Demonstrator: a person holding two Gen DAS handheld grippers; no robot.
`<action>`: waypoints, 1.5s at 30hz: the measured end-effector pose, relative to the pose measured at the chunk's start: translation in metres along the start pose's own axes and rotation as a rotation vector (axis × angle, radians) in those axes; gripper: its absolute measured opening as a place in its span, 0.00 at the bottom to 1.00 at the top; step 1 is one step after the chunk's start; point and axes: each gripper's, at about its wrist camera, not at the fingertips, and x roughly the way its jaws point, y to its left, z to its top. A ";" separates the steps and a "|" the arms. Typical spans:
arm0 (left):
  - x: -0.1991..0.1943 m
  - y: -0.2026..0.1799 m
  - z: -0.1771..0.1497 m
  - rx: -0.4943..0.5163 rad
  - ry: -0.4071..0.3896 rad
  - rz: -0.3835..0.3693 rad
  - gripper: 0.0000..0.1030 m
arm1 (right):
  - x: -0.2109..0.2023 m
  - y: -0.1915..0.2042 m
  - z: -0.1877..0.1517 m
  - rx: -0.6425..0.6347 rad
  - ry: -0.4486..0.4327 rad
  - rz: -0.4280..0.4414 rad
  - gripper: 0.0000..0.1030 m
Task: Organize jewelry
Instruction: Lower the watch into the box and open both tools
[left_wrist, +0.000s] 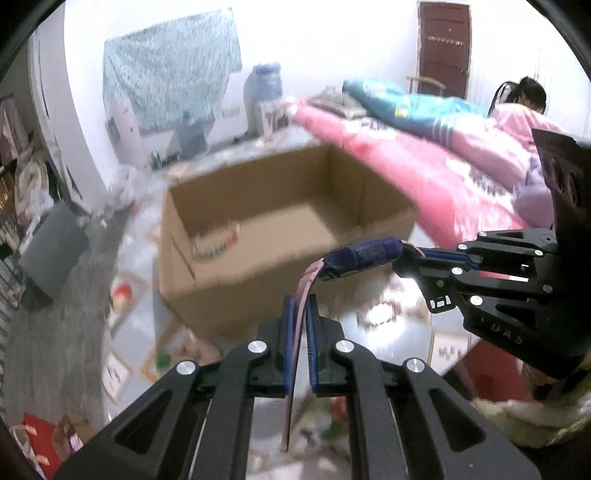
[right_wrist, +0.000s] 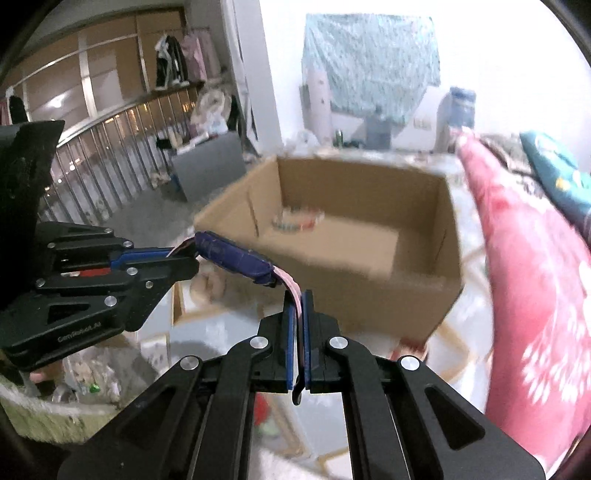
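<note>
A watch with a dark blue body (left_wrist: 364, 254) and pink straps (left_wrist: 301, 314) hangs between both grippers, above the table in front of an open cardboard box (left_wrist: 288, 221). My left gripper (left_wrist: 300, 306) is shut on one pink strap. My right gripper (right_wrist: 298, 299) is shut on the other pink strap (right_wrist: 295, 295); the blue body (right_wrist: 232, 256) shows to its upper left. In the left wrist view the right gripper (left_wrist: 402, 254) comes in from the right. In the right wrist view the left gripper (right_wrist: 184, 254) comes in from the left. A colourful bracelet (right_wrist: 297, 221) lies inside the box (right_wrist: 332, 240).
A pink quilt (left_wrist: 424, 166) and a teal pillow (left_wrist: 399, 103) lie on the bed right of the box. A person (left_wrist: 528, 99) sits at the far right. A woven basket (right_wrist: 55, 413) with small items is at the left. A grey bin (left_wrist: 53, 251) stands on the floor.
</note>
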 end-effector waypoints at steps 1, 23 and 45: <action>0.001 0.002 0.008 0.001 -0.012 -0.002 0.06 | 0.001 -0.005 0.010 -0.008 -0.007 0.002 0.02; 0.231 0.085 0.127 -0.116 0.416 -0.155 0.40 | 0.188 -0.124 0.129 -0.097 0.438 -0.052 0.17; 0.117 0.117 0.123 -0.196 0.135 -0.072 0.70 | 0.063 -0.153 0.150 0.090 0.106 -0.027 0.35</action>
